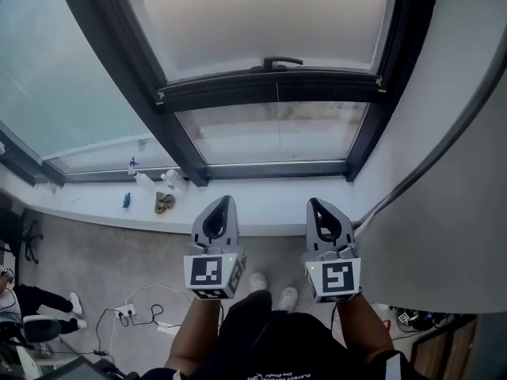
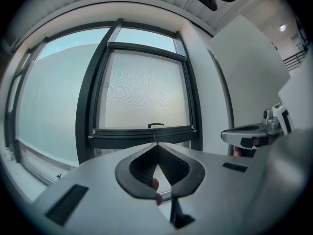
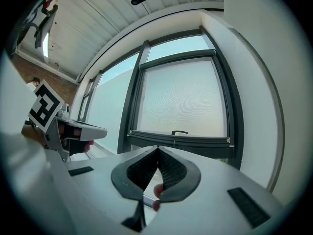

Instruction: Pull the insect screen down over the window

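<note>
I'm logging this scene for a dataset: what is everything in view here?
insect screen: one, grey mesh, over the window's upper part
screen bar: one, dark, handle on top, above a bare strip of glass
sill: one, white, below the window
small items: a few, blue, brown, white, left on the sill
power strip: one, white, dark cables, on the grey floor
bystander: one, dark trousers, lower left
shoes: two, white, the person's own, on the floor
left hand-held gripper: one, grey, near sill, shut
right hand-held gripper: one, grey, near sill, shut
</note>
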`<state>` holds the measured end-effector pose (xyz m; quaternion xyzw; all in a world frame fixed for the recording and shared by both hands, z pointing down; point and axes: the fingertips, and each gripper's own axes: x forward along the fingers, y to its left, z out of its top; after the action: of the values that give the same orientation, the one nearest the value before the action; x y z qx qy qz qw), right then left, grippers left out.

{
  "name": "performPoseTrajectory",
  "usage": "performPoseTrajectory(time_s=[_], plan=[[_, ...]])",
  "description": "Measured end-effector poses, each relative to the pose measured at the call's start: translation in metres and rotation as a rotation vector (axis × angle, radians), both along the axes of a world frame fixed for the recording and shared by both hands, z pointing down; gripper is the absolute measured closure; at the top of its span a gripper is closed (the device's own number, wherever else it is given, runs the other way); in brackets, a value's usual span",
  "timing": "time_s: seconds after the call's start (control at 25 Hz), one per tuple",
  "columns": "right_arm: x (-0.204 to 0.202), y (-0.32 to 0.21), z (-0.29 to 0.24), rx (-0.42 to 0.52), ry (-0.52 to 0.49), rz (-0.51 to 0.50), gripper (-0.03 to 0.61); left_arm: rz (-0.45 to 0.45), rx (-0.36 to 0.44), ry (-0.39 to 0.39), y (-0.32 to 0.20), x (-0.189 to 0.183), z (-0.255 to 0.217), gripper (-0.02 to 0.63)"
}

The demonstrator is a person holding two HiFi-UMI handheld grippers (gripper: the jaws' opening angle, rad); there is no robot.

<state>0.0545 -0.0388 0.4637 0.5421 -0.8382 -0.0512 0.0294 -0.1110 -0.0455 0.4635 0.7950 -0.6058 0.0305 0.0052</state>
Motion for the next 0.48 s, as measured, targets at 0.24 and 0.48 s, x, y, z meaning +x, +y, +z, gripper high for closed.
performPoseTrajectory(time_s=[0.24,0.48], plan=[[-0.014,0.024,0.001,0.012,0.009,0.005,0.575,-0.018,-0.002,0.003,0.027,-0.013,-0.001,0.612],[-0.027,0.047,-0.004,0.020,0.035,0.042,0.575,0.008,0.001,0.040,0.052,-0.040,0.002,0.612]])
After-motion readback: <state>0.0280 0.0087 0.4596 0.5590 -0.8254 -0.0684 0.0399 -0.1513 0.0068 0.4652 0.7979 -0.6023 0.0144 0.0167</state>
